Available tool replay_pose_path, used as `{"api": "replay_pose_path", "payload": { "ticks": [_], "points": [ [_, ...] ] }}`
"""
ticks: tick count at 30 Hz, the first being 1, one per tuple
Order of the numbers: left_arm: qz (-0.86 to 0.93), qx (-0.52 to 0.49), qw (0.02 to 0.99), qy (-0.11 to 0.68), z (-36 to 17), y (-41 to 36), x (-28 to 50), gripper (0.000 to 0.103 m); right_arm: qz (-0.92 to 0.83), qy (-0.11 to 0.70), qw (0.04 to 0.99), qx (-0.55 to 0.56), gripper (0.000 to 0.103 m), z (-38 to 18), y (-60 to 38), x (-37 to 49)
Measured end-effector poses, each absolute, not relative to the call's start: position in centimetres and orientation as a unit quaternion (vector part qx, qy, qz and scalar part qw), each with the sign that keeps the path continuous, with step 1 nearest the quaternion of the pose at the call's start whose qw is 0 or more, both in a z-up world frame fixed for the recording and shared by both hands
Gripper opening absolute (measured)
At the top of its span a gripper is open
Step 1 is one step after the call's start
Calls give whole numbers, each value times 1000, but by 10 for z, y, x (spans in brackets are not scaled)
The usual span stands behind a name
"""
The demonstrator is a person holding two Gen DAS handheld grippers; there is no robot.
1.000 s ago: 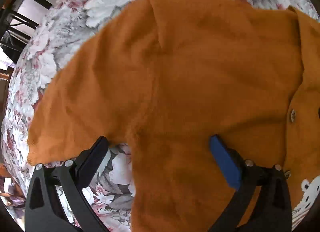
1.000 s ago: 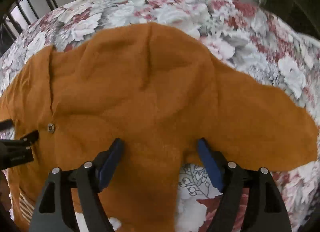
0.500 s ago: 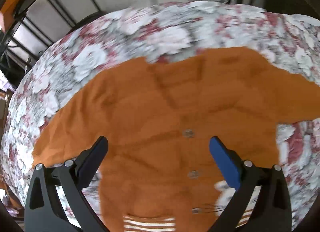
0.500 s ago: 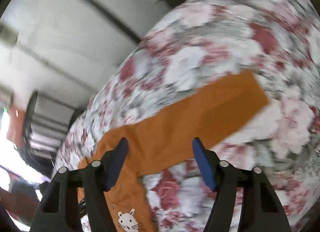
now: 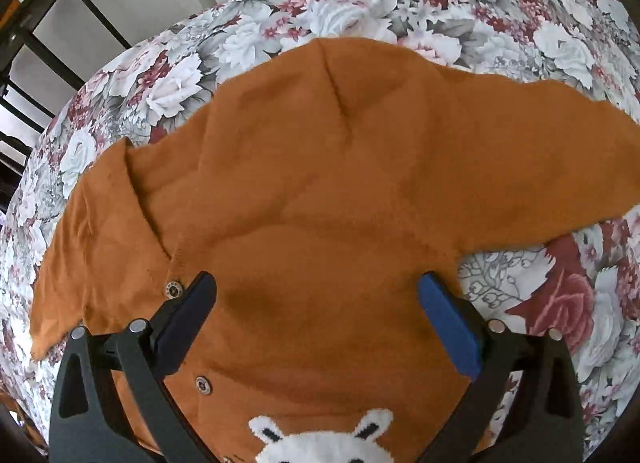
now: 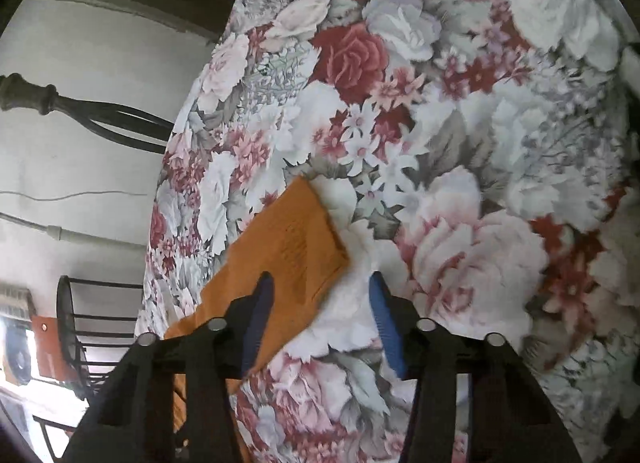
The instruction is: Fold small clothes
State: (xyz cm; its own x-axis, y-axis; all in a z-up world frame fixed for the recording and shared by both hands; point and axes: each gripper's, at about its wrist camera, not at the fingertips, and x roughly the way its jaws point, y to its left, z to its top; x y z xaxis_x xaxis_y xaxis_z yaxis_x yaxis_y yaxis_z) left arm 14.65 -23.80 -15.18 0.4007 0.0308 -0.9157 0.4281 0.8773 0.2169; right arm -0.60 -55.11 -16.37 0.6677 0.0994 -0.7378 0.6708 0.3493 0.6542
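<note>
A small orange buttoned cardigan point(image 5: 320, 191) with a white animal face at its lower front lies spread flat on the floral cloth point(image 5: 360, 7), both sleeves out to the sides. My left gripper point(image 5: 316, 295) is open and empty, just above the cardigan's right chest. In the right wrist view only the cuff end of one orange sleeve point(image 6: 288, 247) shows. My right gripper point(image 6: 320, 299) is open and empty, over the cuff's edge, its left finger above the sleeve and its right finger above bare cloth.
The floral cloth point(image 6: 440, 143) covers a rounded table. Dark metal chair frames point(image 5: 36, 43) stand beyond its far left edge. A white wall, a dark metal ornament point(image 6: 80, 111) and railings point(image 6: 88, 323) lie past the table edge in the right wrist view.
Both grippers have swung away from the sleeve armpits. The left gripper now faces the cardigan's right chest. The right gripper has turned and moved out to the end of the sleeve.
</note>
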Motion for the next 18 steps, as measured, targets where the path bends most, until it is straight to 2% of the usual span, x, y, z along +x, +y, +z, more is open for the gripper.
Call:
{"api": "replay_pose_path", "payload": {
  "ticks": [6,8,9,18],
  "points": [
    [-126,207,809,535,-149,-235,150,99,-197,366,750,515,40,-164,-545,13],
    [-124,206,810,535,-148,-234,154,99,-202,367,747,516,12,-166,-544,15],
    [-121,205,811,535,-147,-232,158,99,-204,367,749,513,7,-164,-543,16],
    [-103,143,816,550,-125,-206,188,99,-168,350,816,427,7,-99,-504,38]
  ]
}}
